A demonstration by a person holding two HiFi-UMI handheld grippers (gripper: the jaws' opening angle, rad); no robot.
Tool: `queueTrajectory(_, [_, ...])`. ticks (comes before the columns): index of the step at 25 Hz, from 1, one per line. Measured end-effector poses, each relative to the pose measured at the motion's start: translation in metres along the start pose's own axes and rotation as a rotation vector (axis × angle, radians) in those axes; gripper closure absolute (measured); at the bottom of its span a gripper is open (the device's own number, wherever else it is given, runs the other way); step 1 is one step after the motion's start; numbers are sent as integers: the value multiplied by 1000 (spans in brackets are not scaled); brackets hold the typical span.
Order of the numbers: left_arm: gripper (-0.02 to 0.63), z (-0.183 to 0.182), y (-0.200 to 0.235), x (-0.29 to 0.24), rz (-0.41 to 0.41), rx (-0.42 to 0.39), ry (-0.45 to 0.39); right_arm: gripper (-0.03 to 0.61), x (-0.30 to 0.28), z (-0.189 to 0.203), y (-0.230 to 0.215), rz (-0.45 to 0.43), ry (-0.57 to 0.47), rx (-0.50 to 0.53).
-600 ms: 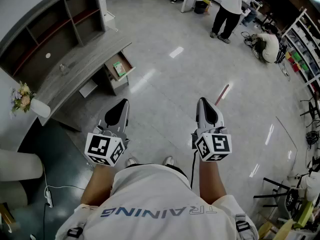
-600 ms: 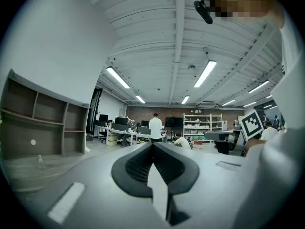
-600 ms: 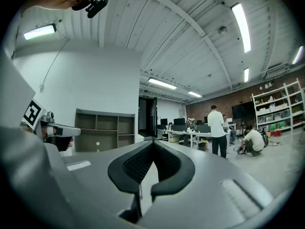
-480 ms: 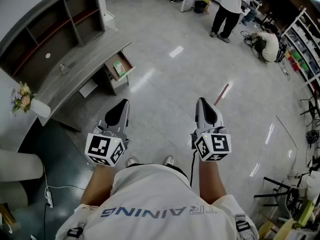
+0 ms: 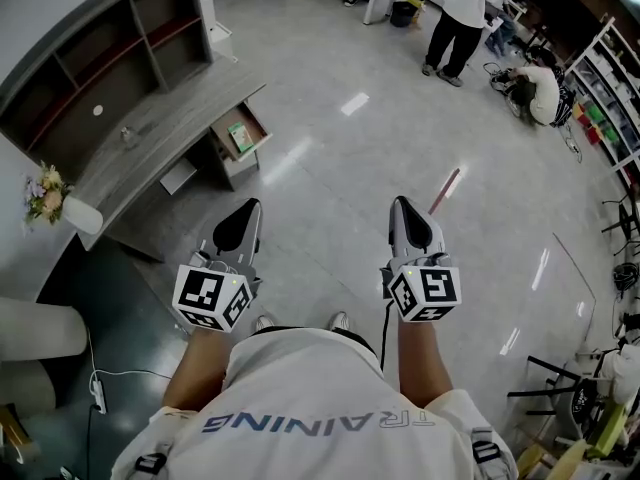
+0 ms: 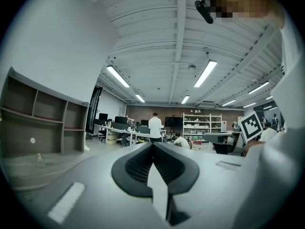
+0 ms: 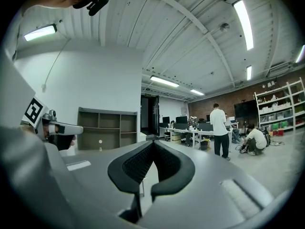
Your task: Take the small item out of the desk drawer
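**Both grippers clenched and empty, well away from the desk**

The person stands on the open floor on the drawer side of the curved grey desk (image 5: 150,133), holding both tools out level in front of the body. The left gripper (image 5: 249,206) is the one nearer the desk, and the right gripper (image 5: 403,202) is further from it. Neither touches the desk.

In the left gripper view the two dark pads meet at their tips (image 6: 152,144) with nothing between them. The right gripper view shows the same: the tips are pressed together (image 7: 153,143) and hold nothing.

The desk drawer (image 5: 252,120) stands pulled out from the desk's front. The small item (image 5: 237,136), green with a pale patch, lies inside it, well apart from both grippers.

Behind the desk, against the wall, is an open shelf unit (image 5: 110,53). At the desk's near end a bunch of flowers (image 5: 44,193) sits in a white vase.

Far across the room from the desk, a person in a white shirt (image 5: 462,8) stands at a table. Another person (image 5: 541,86) crouches on the floor close by.
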State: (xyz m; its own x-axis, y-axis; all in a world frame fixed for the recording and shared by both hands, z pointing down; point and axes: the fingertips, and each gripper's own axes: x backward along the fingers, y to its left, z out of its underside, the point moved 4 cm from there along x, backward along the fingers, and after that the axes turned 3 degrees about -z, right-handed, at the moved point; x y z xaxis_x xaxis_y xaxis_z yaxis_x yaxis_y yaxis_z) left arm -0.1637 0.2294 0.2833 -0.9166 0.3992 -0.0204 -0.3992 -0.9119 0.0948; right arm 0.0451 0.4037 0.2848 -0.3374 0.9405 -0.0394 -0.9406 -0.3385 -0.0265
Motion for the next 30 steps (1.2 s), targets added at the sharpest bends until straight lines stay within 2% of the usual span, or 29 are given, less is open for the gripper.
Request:
queueTrajectory(8, [614, -2, -18, -17, -19, -5, 1, 563, -3, 3, -28, -45, -15, -64])
queueTrajectory(14, [614, -1, -62, -41, -48, -18, 2, 563, 6, 5, -79, -79, -17, -73])
queueTrajectory(20, [614, 13, -95, -56, -109, -13, 40, 563, 2, 24, -123, -138, 20, -113])
queueTrajectory(24, [614, 19, -96, -65, -147, -11, 63, 563, -15, 33, -133, -176, 40, -134])
queueTrajectory(30, [614, 26, -68, -87, -174, 8, 70, 563, -58, 41, -129, -212, 67, -132])
